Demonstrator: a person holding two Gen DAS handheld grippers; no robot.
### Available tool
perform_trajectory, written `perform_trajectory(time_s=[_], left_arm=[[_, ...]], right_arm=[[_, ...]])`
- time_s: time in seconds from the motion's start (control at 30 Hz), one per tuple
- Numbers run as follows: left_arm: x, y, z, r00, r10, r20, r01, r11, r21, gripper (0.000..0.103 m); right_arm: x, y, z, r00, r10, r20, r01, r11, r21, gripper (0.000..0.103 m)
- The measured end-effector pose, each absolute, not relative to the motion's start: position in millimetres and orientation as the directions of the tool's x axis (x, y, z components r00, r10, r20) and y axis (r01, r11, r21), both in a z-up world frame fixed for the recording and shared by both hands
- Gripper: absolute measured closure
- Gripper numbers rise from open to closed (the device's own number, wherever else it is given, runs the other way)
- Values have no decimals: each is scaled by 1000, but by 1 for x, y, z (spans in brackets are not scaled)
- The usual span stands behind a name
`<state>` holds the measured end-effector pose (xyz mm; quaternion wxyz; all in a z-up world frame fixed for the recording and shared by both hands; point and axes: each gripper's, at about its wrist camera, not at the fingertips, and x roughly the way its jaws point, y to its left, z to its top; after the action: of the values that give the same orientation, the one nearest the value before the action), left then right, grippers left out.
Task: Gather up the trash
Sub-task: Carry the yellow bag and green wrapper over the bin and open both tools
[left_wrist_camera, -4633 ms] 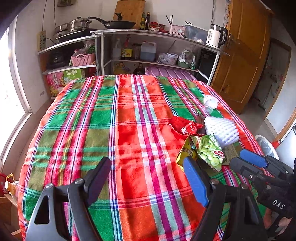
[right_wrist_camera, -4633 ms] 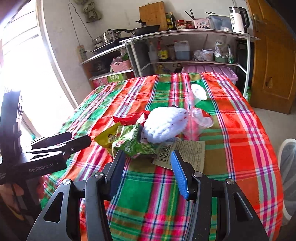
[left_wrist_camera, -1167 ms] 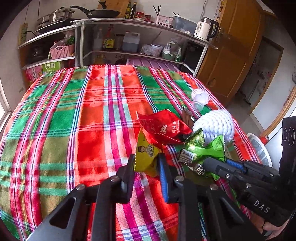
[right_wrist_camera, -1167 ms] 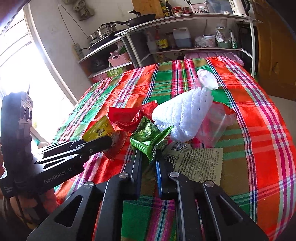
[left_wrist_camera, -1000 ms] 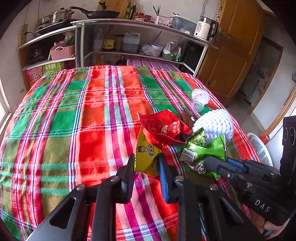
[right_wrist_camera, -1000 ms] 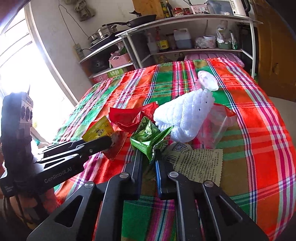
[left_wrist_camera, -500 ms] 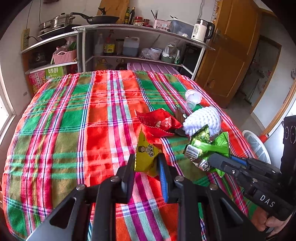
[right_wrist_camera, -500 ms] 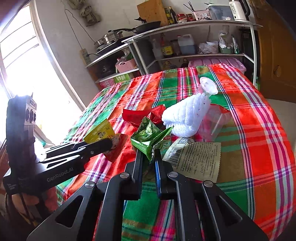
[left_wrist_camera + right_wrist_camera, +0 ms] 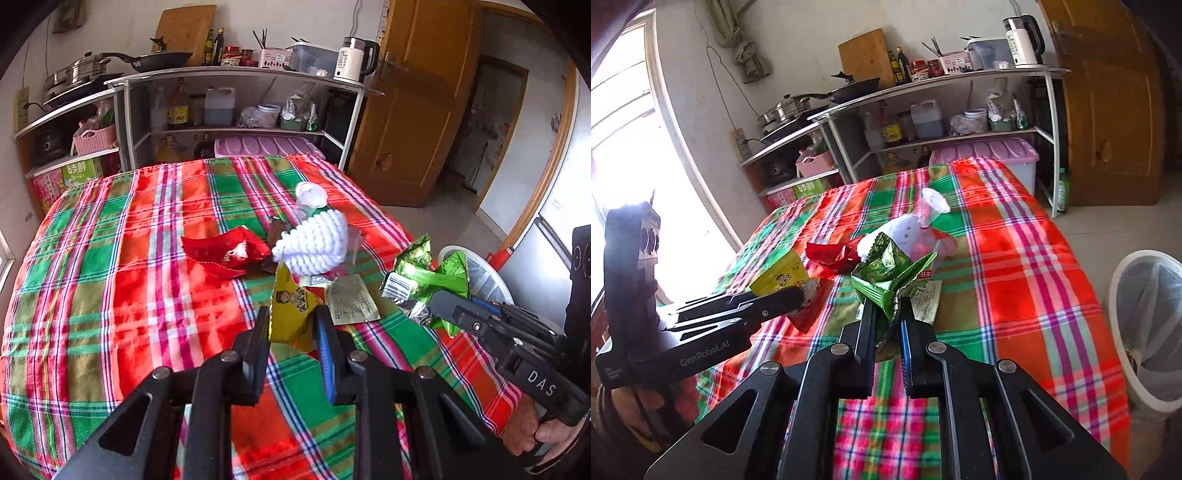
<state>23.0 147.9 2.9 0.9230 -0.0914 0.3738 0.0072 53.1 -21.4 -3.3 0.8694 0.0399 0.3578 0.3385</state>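
Note:
My left gripper (image 9: 291, 325) is shut on a yellow snack wrapper (image 9: 290, 304), held above the plaid tablecloth (image 9: 110, 277); the wrapper also shows in the right wrist view (image 9: 781, 275). My right gripper (image 9: 888, 314) is shut on a crumpled green wrapper (image 9: 890, 273), held above the table's right side; it also shows in the left wrist view (image 9: 424, 280). On the table lie a red wrapper (image 9: 225, 253), a white foam net (image 9: 314, 243), a clear plastic cup (image 9: 310, 197) and a paper label (image 9: 351, 299).
A white bin with a clear liner (image 9: 1148, 321) stands on the floor right of the table; its rim shows in the left wrist view (image 9: 480, 273). A metal shelf with kitchenware (image 9: 240, 110) stands behind the table. A wooden door (image 9: 413, 122) is at the back right.
Both grippers have lifted higher and swung right with their wrappers. The green wrapper now hangs near the bin's side of the table. The rest of the trash has not moved.

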Motion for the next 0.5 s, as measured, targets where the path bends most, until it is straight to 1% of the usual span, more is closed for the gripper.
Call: perform_trajectory(time_s=[0.5], left_arm=[[58, 42, 17, 709, -177, -683, 122, 984, -128, 78]], right_arm=[[59, -127, 10, 662, 475, -580, -379, 879, 289, 92]])
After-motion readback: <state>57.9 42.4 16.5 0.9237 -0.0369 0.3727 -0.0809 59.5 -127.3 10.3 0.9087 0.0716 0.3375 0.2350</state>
